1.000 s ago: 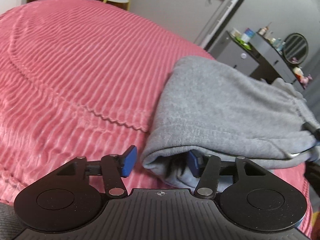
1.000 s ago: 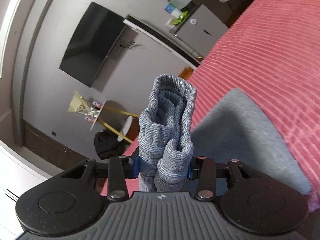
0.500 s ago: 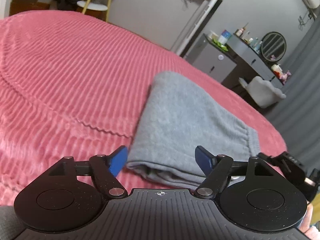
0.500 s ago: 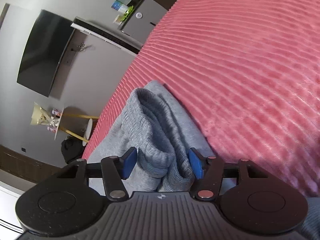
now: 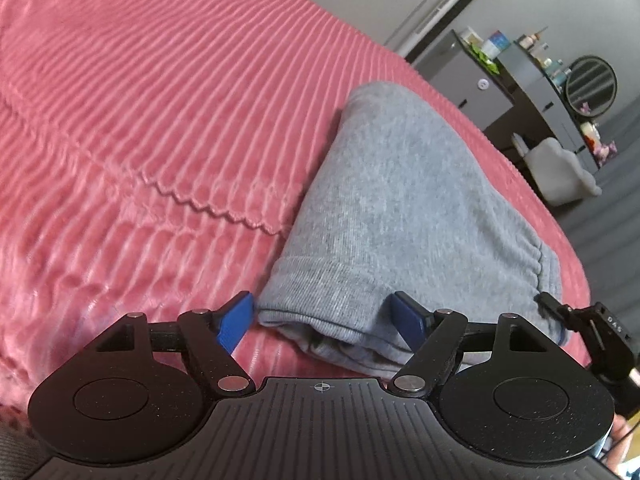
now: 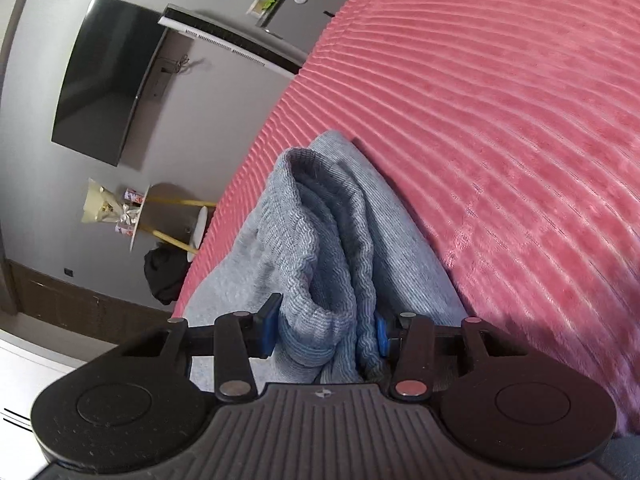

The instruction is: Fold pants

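Note:
The grey pants lie folded in a flat stack on the pink ribbed bedspread. My left gripper is open, its blue pads either side of the stack's near corner, holding nothing. In the right wrist view the ribbed grey cuffs bunch up between the pads of my right gripper. Its jaws are spread and the cloth sits loose between them. The right gripper's tip also shows in the left wrist view at the stack's right end.
The bedspread fills the right of that view. Beyond the bed stand a grey dresser with a round mirror, a wall TV, a small side table and a white stool.
My right gripper has lowered the cuffs onto the stack and opened. My left gripper has opened and let go of the near corner, and the folded stack now lies flat.

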Motion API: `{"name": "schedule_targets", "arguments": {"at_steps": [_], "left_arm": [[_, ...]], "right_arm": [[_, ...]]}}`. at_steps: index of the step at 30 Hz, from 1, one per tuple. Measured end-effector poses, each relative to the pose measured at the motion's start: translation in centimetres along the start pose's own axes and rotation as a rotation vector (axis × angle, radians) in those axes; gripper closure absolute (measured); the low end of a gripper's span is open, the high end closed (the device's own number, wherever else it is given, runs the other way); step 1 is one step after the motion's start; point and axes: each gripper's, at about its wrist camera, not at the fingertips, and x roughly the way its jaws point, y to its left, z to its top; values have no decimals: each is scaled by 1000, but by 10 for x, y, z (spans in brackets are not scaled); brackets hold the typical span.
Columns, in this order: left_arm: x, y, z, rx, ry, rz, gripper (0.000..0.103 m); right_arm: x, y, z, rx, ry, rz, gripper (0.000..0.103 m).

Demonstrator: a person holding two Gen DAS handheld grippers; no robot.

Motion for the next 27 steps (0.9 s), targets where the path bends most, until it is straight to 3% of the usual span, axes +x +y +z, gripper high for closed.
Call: {"name": "schedule_targets", "arguments": {"at_steps": [4, 6, 9, 13, 15, 17, 18, 20, 21, 24, 27], "left_arm": [[2, 9, 1, -56, 22, -24, 22], [1, 11, 1, -61, 18, -26, 22], [-1, 9, -2, -36, 4, -19, 22], [-4, 0, -4, 23, -18, -6, 22], [-3, -6, -5, 61, -22, 4, 22], [-3, -13, -5, 110, -26, 26, 22], [-4, -17, -5, 128, -29, 32, 22], [-5, -22, -3, 168, -28, 36, 21], [-5, -25, -1, 187, -31, 38, 21], [1, -30, 13, 222, -13, 32, 21], [13, -33, 32, 201, 22, 15, 21]], "right_arm": [[12, 11, 5, -9, 27, -29, 46], [13, 26, 4, -87, 14, -79, 59], [2, 50, -3, -228, -29, -113, 63], [-22, 65, -4, -270, -115, -65, 64], [-24, 60, 2, -264, -117, -52, 64], [-14, 50, 7, -265, -54, -89, 59], [-8, 44, 10, -252, -15, -135, 51], [-10, 36, 12, -235, -32, -215, 48], [-18, 32, 11, -240, -63, -192, 46], [-32, 21, 14, -202, -86, -133, 26], [-33, 14, 18, -201, -37, -93, 25]]}}
